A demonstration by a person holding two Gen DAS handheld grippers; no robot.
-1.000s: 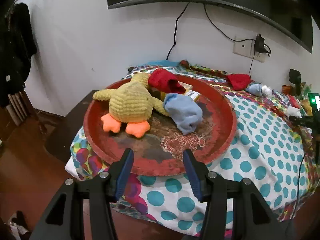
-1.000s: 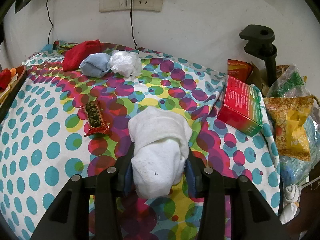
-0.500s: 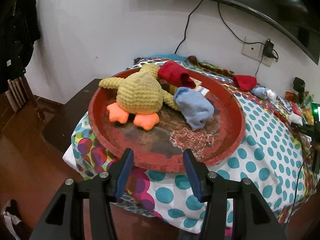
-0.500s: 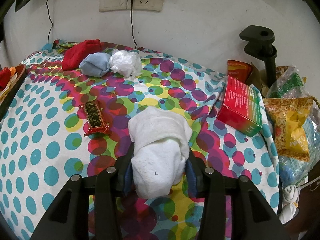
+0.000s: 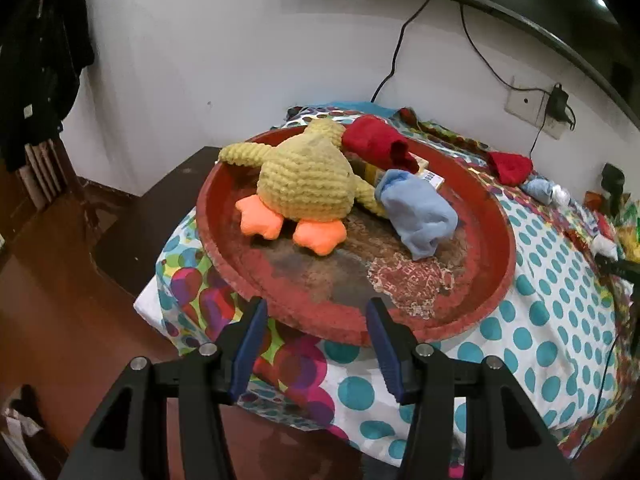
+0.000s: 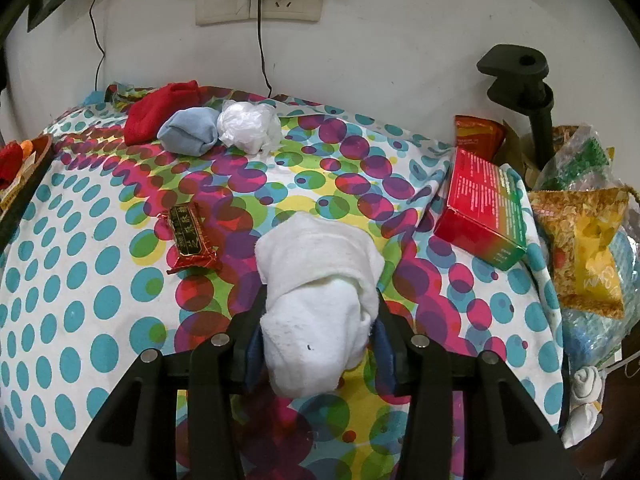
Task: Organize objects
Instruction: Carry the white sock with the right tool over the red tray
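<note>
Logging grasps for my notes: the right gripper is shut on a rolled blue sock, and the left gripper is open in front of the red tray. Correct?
Not quite. The right wrist view shows the right gripper shut on a rolled white sock, not a blue one. The rest holds: the left gripper is open in front of the red tray.

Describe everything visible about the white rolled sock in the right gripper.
The white rolled sock is soft, fuzzy knit fabric, folded into a thick bundle with its cuff turned back over the roll as a wide band at the far end. A tiny dark speck marks its near end. It lies lengthwise between the fingers of the right gripper, whose blue pads press both sides. Its far end extends beyond the fingers over the polka-dot cloth; whether it touches the cloth is unclear.
</note>
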